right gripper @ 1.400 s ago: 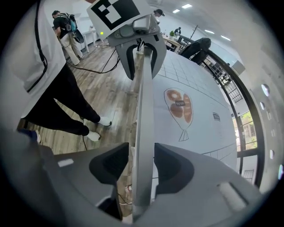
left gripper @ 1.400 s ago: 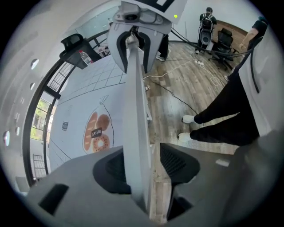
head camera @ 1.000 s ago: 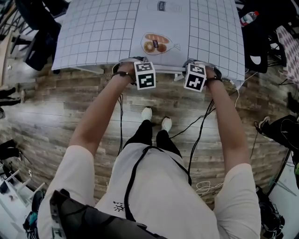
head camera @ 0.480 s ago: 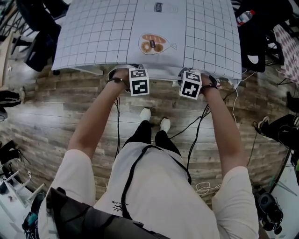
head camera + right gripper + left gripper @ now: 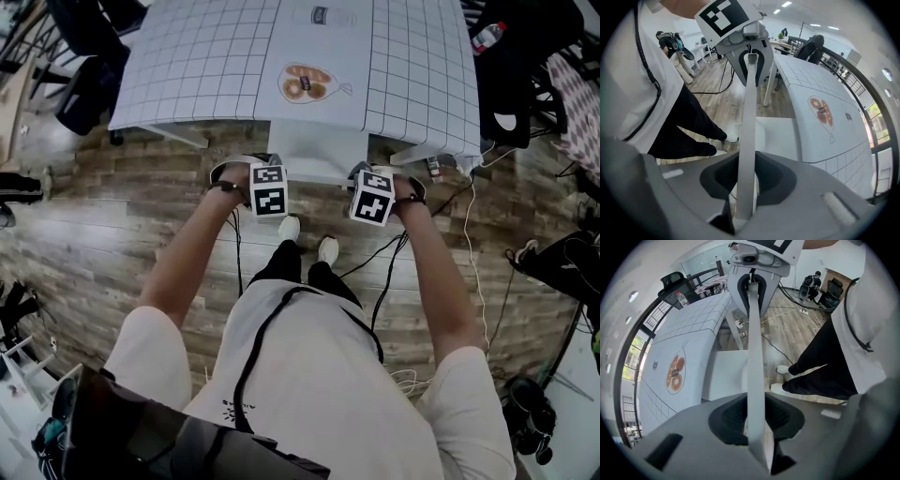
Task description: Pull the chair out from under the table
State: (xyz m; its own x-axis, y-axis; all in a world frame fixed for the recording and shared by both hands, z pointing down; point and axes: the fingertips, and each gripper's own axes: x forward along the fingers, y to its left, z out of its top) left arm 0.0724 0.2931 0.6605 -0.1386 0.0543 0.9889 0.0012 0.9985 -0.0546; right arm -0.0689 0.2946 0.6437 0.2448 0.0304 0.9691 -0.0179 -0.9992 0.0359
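Wood plank floor. Tabletop lies under a pale, grid-lined cloth. White chair: seat partly out from under the tabletop's near edge, back rail toward the person. Left tongs and right tongs each clamp that rail, spaced apart along it, pointing down. Cloth print: bag of doughnuts. Small label beyond it, writing too small to read.

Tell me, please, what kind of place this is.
Most likely an open-plan office or lab workspace. Signs: a wood-look plank floor with loose cables across it, a black office chair beside the table with a grid cloth, and more desks under ceiling lights.
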